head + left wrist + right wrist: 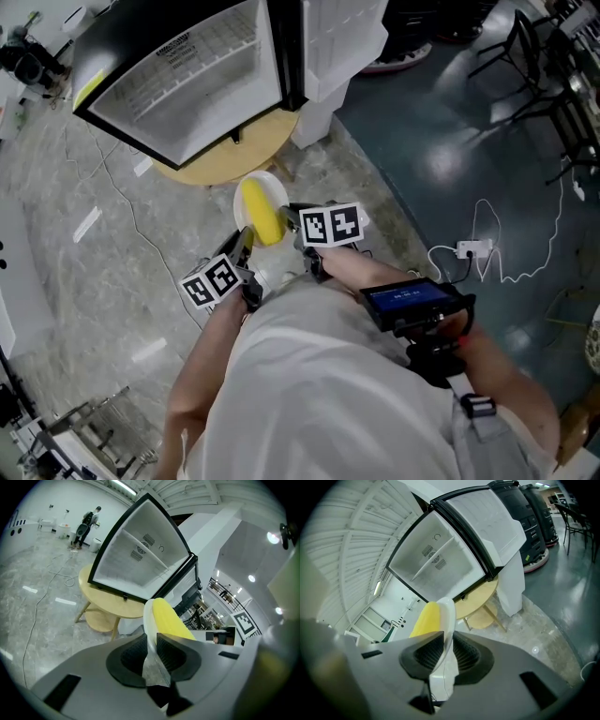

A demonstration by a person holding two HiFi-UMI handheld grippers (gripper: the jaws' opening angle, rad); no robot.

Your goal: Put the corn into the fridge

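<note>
The corn (pixel 262 212) is a smooth, bright yellow cob, plain and without husk, lying lengthwise on a white plate (pixel 273 182) that is held in the air between both grippers. The left gripper (pixel 246 238) has its jaws closed on the plate's thin rim, and the right gripper (pixel 292 218) pinches the opposite edge the same way, so in each gripper view the rim runs up between the ribbed pads with the cob just behind it. Ahead stands the fridge (pixel 192 80), its door swung open and its white interior showing a shelf, on a round wooden table (pixel 236 161) over a grey marbled floor (pixel 84 272).
</note>
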